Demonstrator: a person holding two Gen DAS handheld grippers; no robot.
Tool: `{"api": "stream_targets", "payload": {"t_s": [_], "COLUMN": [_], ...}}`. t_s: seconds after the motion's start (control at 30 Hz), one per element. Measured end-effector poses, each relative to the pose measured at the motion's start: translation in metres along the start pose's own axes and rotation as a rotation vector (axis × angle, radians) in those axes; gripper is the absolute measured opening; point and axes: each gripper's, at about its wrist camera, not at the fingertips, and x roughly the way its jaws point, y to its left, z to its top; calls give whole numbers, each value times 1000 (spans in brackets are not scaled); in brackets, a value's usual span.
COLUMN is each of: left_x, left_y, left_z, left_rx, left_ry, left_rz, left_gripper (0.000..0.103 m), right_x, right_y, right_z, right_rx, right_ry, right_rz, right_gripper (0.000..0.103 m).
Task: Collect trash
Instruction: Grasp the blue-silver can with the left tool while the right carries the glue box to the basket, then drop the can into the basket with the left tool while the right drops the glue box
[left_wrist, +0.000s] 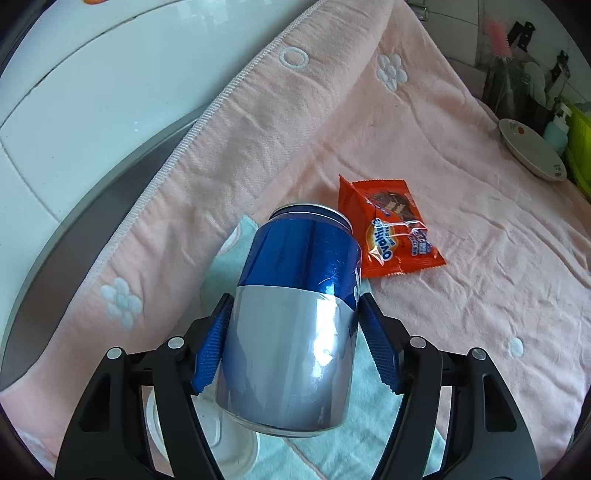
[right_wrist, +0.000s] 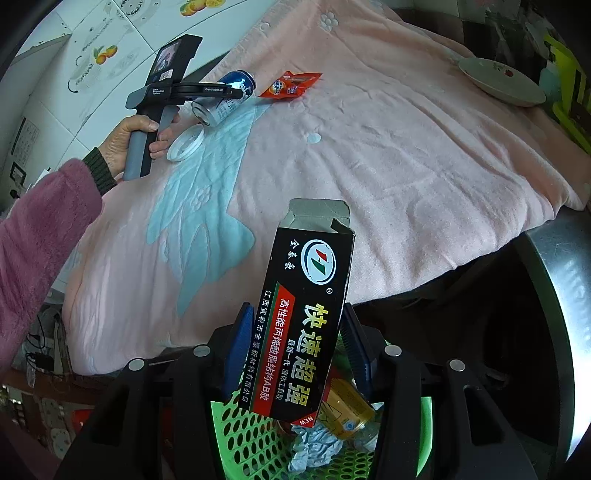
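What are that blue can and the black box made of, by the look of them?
The can looks like thin metal, probably aluminium: glossy blue and silver with mirror glints. The box seems printed cardboard: its torn-open flap shows dull grey board inside.

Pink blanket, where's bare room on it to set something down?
The wide stretch of pink blanket between the orange wrapper and the plate is bare, as is the near edge above the green basket. It is crowded at the far left: can, white ring, wrapper.
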Motion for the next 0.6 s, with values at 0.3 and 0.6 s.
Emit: {"api": "stream_targets", "payload": {"t_s": [0.3,0.6], "left_x": [-92,-204], "left_y": [0,-41], "left_z": [-47,-116], "left_rx": [-114,-169], "left_ry": [-58,-141], "left_rz": [-17,-4], "left_gripper": [67,67], "right_x": [-20,-38], "right_y": [-1,-6], "right_z": [-19,-51], "right_rx": [-91,-223], "right_ry": [-10,19], "right_rz": [42,57], "right_gripper": [46,46]}}
